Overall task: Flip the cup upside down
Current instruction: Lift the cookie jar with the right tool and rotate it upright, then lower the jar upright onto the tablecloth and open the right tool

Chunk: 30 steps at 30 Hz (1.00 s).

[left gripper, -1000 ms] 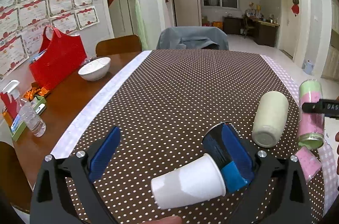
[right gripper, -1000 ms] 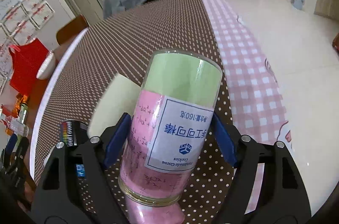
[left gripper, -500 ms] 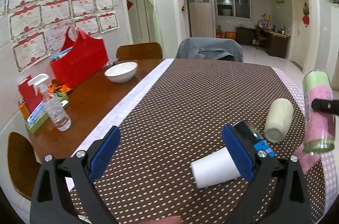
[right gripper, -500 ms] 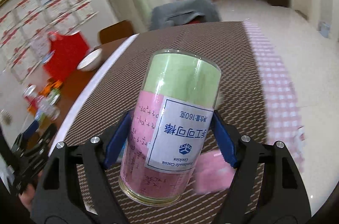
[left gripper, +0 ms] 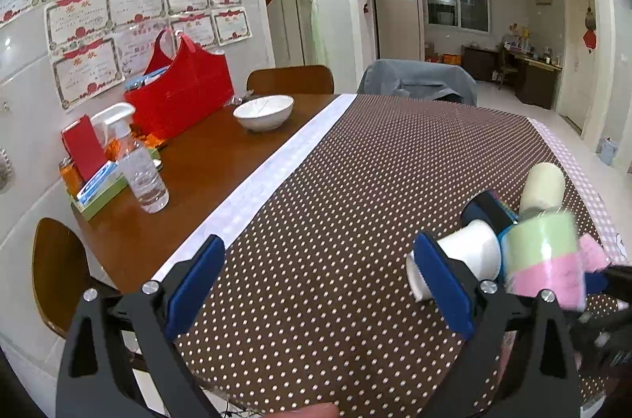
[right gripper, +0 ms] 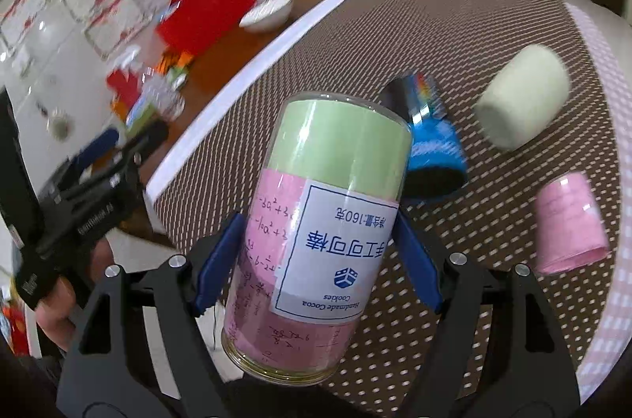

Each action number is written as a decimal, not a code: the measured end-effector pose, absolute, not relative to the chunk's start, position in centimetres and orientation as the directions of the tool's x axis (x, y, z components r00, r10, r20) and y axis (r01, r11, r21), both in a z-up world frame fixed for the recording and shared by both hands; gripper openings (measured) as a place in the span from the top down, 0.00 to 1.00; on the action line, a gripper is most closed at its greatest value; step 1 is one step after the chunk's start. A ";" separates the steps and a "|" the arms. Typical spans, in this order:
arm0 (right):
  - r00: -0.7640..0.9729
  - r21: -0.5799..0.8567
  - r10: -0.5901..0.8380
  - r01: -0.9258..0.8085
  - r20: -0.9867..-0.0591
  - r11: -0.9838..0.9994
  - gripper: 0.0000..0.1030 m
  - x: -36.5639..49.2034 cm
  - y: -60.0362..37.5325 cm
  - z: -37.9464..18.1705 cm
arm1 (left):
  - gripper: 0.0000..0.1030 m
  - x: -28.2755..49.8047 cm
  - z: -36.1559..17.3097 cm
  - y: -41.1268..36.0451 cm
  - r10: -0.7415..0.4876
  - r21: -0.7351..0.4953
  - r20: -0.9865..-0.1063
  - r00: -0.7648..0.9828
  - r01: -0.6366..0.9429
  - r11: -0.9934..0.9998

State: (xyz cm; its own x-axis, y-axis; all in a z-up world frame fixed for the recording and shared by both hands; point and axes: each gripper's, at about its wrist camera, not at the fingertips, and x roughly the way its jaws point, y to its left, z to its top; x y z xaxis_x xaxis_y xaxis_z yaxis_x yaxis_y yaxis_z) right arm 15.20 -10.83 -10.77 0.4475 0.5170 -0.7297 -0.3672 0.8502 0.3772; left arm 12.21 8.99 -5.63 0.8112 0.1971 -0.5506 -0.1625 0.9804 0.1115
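Observation:
My right gripper (right gripper: 316,252) is shut on a clear jar-like cup (right gripper: 328,220) lined with green and pink paper. It hangs tilted above the dotted cloth, its label upside down. In the left wrist view this cup (left gripper: 543,256) is blurred at the right. A white paper cup (left gripper: 470,256) lies on its side just past my left gripper's right finger (left gripper: 442,283). My left gripper (left gripper: 318,283) is open and holds nothing. A blue and black cup (right gripper: 434,149), a cream cup (right gripper: 521,102) and a pink cup (right gripper: 568,220) lie on their sides.
A brown dotted cloth (left gripper: 355,181) covers the table. On the bare wood at the left stand a white bowl (left gripper: 264,110), a red bag (left gripper: 185,98) and a spray bottle (left gripper: 138,169). Chairs (left gripper: 292,80) stand at the far end. A hand (right gripper: 59,315) holds the left gripper.
The left gripper has drawn back from the white cup, which now lies by its right finger. The right gripper has carried the held cup left over the lying cups and tilted it.

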 end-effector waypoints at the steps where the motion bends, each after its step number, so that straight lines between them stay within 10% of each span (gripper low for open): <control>1: 0.428 0.376 0.516 -0.372 -0.742 0.849 0.27 15.1 -10.3 -11.3 | 0.08 12.1 -5.8 9.1 0.198 0.109 -0.555 0.808 -0.165 0.980; 16: 0.320 0.370 0.467 -0.320 -0.824 0.872 0.26 15.7 -9.0 -15.9 | 0.08 11.8 -7.3 8.5 0.176 0.101 -0.590 0.788 -0.144 0.984; 30: 0.493 0.433 0.501 -0.255 -0.711 0.865 0.06 13.0 -14.2 -11.7 | 0.08 10.6 -6.8 6.0 0.150 0.116 -0.588 0.795 -0.101 0.988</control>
